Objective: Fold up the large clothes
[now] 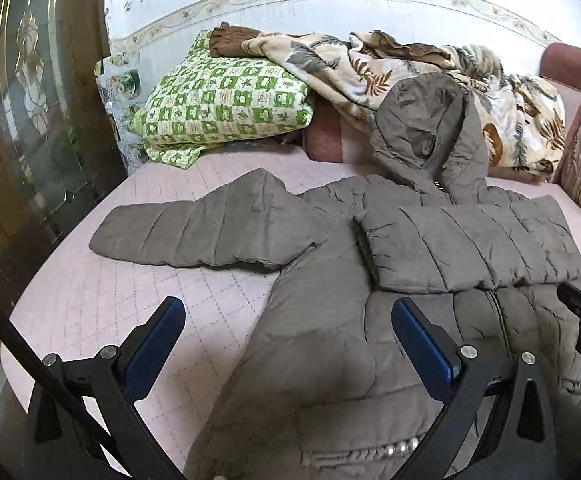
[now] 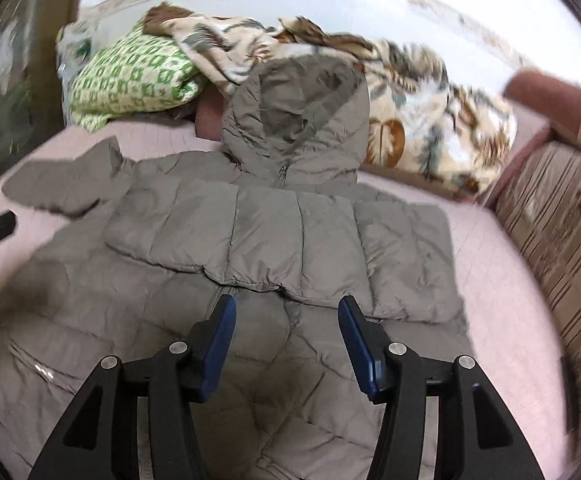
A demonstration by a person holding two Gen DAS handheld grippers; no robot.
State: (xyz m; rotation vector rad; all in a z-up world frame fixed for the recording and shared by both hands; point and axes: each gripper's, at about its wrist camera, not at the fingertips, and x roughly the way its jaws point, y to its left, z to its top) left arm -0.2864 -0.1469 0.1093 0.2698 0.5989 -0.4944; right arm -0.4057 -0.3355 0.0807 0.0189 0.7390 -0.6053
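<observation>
**A:** Left wrist view, what did it show?

**B:** The grey padded jacket (image 1: 370, 280) lay front-up on the pink quilted bed cover (image 1: 90, 300), its hood (image 1: 430, 136) toward the wall. One sleeve (image 1: 186, 232) stretched flat to the left; the other sleeve (image 1: 470, 248) was folded across the chest. The left gripper (image 1: 288, 320) hung above the jacket's edge, jaws spread wide, clasping nothing: one blue pad over bare cover, the other over the cloth. I judged it was placed there to reach the outstretched sleeve next.

**A:** And the far end of the bed?

**B:** A green checked pillow (image 1: 226, 104) and a leaf-print blanket (image 1: 430, 76) were heaped against the wall, clear of the folding area.

**A:** Right wrist view?

**B:** Blurred. The same jacket (image 2: 250, 340) filled the middle, the folded sleeve (image 2: 282, 240) lying across it just below the hood (image 2: 298, 120). The right gripper (image 2: 288, 312) hovered over the zip line just below that sleeve's edge, jaws parted about halfway, nothing between the pads. The sleeve rested flat under its own weight, so it needed no holding. A striped cushion (image 2: 550, 220) stood at the right edge of the bed.
</observation>
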